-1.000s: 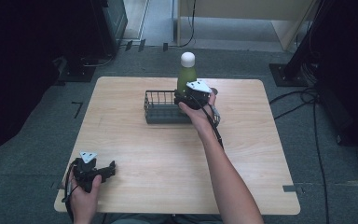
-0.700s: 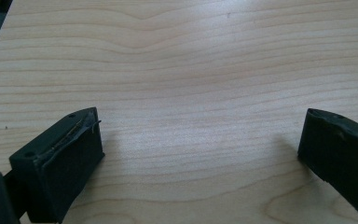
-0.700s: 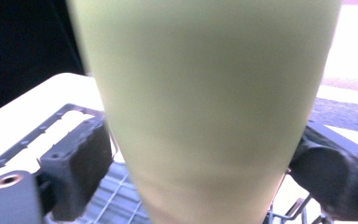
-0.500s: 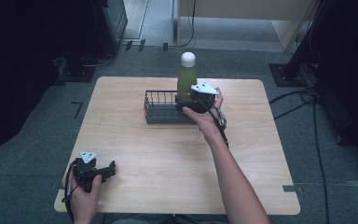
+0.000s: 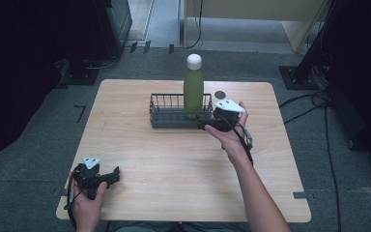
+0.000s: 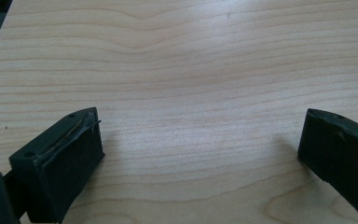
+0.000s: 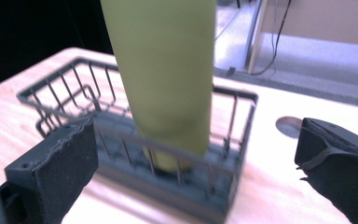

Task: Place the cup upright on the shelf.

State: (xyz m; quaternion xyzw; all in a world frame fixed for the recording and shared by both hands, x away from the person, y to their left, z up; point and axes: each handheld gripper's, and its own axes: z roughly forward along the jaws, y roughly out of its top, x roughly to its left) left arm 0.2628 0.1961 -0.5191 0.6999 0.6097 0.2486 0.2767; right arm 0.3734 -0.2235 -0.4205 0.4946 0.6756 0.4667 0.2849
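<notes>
The right gripper (image 5: 211, 124) is standing with its jaws spread wide; they have just been opening, and nothing is sitting between them now. In the right gripper view the green bottle (image 7: 165, 79) is rising just beyond the jaws, clear of both pads. The bottle (image 5: 193, 92) is standing upright inside the dark wire basket (image 5: 166, 113), at its right end, white cap on top. The right gripper is hanging just beside the basket's right end, the right hand (image 5: 232, 137) wrapped under it. A small dark round mark (image 5: 220, 94) is showing on the surface behind the basket. Over at the near left corner, the left gripper (image 5: 111, 175) is resting low over the wooden surface (image 5: 174, 164), its jaws gaping open with only bare wood (image 6: 191, 93) between them, the left hand (image 5: 87, 205) holding it from below.
</notes>
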